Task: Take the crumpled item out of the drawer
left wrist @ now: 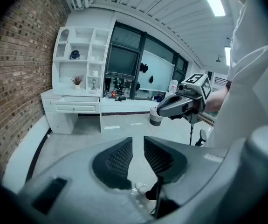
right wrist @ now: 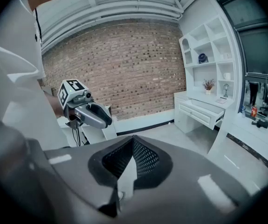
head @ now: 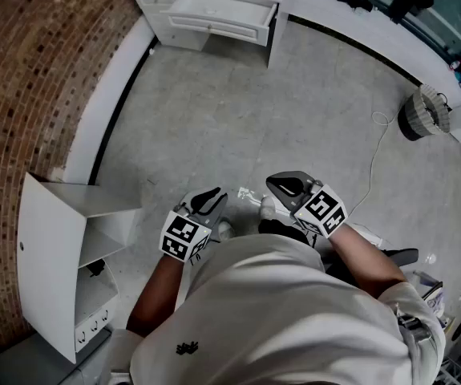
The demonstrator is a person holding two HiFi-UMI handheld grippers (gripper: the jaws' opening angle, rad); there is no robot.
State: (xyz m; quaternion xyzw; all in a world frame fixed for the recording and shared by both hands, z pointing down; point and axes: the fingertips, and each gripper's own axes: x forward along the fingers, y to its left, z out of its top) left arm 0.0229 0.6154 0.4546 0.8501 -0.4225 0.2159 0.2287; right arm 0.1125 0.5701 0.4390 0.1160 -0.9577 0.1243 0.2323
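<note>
The white desk's drawer [head: 220, 11] stands pulled open at the far end of the room, also seen in the left gripper view [left wrist: 77, 108] and the right gripper view [right wrist: 202, 112]. No crumpled item shows in it from here. My left gripper [head: 212, 197] and right gripper [head: 278, 186] are held close to the person's body, several steps from the desk. The left gripper [left wrist: 138, 146] has its jaws together, with nothing between them. Jaw tips of the right gripper [right wrist: 133, 143] meet, also on nothing. Each gripper shows in the other's view: the right gripper [left wrist: 164, 109] and the left gripper [right wrist: 104, 119].
A white cabinet [head: 68, 251] with its door swung open stands at the left by the brick wall [head: 30, 70]. A round striped basket [head: 424, 112] and a thin cable [head: 374, 155] lie on the grey floor at the right. A long white counter [head: 358, 22] runs beside the desk.
</note>
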